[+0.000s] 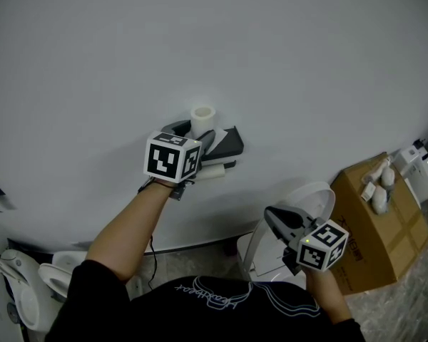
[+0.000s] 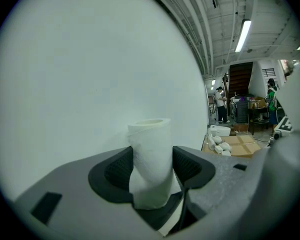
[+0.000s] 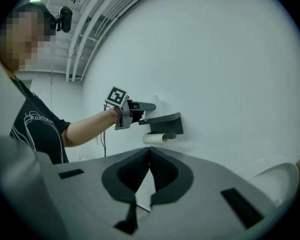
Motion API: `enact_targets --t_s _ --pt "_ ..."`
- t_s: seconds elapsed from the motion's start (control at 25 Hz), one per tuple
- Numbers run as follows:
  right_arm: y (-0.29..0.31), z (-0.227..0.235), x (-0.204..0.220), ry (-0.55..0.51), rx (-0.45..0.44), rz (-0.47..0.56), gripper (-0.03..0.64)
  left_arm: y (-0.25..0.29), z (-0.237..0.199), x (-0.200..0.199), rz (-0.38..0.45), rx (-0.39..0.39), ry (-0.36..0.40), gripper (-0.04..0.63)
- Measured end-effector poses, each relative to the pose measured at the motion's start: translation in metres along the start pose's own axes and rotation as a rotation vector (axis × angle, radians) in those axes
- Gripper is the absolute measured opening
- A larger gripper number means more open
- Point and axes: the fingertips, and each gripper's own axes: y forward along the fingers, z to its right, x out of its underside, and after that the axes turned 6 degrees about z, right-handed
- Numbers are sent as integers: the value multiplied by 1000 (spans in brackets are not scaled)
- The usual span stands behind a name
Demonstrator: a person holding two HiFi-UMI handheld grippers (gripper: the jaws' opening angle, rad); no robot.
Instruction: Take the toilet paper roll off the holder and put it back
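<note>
Toilet paper roll (image 2: 150, 149) is pinched upright between the left gripper (image 2: 152, 160) pads, at 12 o'clock from the holder (image 1: 228, 142). The right gripper (image 3: 150, 176) is closed and empty. Judged step: roll lifted, return pending. It must be lowered squarely with the grip kept firm.

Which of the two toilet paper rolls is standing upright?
The roll in the left claw, above the holder shelf; the other roll lies level under it.

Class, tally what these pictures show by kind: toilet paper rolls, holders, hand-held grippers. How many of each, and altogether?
Toilet paper rolls: 2, the upright roll and the hung roll
Holder: 1
Hand-held grippers: 2, the left hand-held gripper and the right hand-held gripper
Total: 5
</note>
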Motion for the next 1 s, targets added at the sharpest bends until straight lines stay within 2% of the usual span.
enact_targets --t_s 0.36,0.76,1.0 --pt "5 -8 0 -2 25 3 3 -27 3 -23 73 33 -6 247" --pt "15 -45 -7 23 37 26 3 -111 30 -57 174 158 8 247" --pt "21 -73 -5 42 24 12 3 -161 51 -42 177 234 -19 247"
